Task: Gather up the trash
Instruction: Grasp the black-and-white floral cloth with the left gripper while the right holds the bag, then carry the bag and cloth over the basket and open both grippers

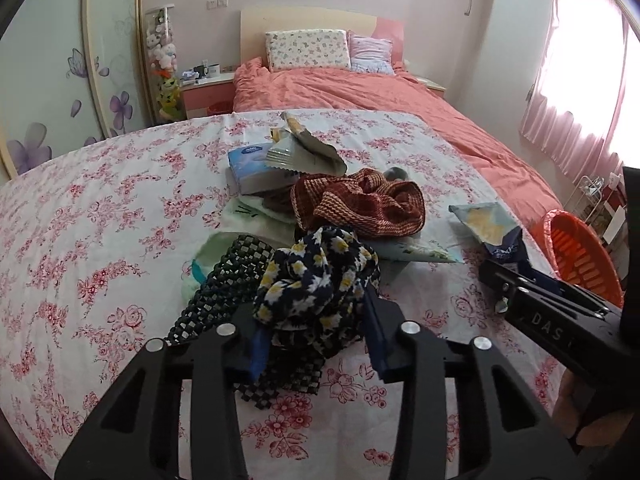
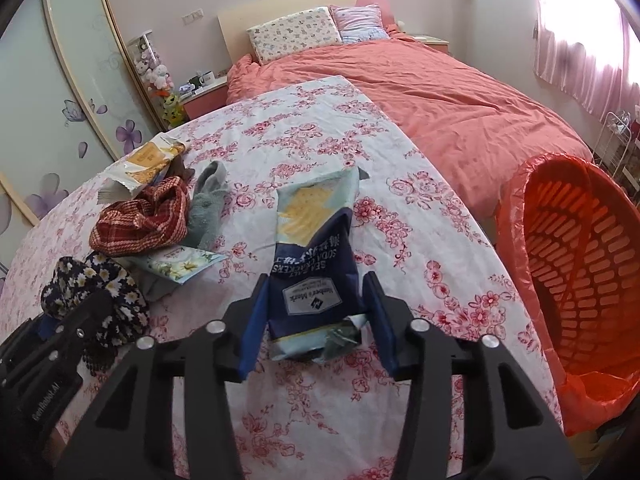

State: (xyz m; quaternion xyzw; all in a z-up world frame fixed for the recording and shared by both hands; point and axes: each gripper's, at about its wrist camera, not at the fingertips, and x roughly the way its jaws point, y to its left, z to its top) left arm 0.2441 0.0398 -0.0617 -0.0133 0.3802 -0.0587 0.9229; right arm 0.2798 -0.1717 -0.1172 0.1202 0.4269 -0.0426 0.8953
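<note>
Right now the right gripper [image 2: 316, 330] has its jaws spread wide around the cracker bag [image 2: 312, 256], which lies flat on the tabletop [image 2: 400, 208], not pinched yet. At three o'clock waits the orange bin [image 2: 576, 264]. Risk: the slick bag could slide out as the jaws close. The left gripper [image 1: 316, 338], jaws also apart, straddles a daisy-print cloth [image 1: 316, 276]; closing there would bin clothing, not trash.

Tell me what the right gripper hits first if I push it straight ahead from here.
The cracker bag already lying between the right gripper fingers; past it, likely just floral tablecloth, though depth is unclear.
</note>
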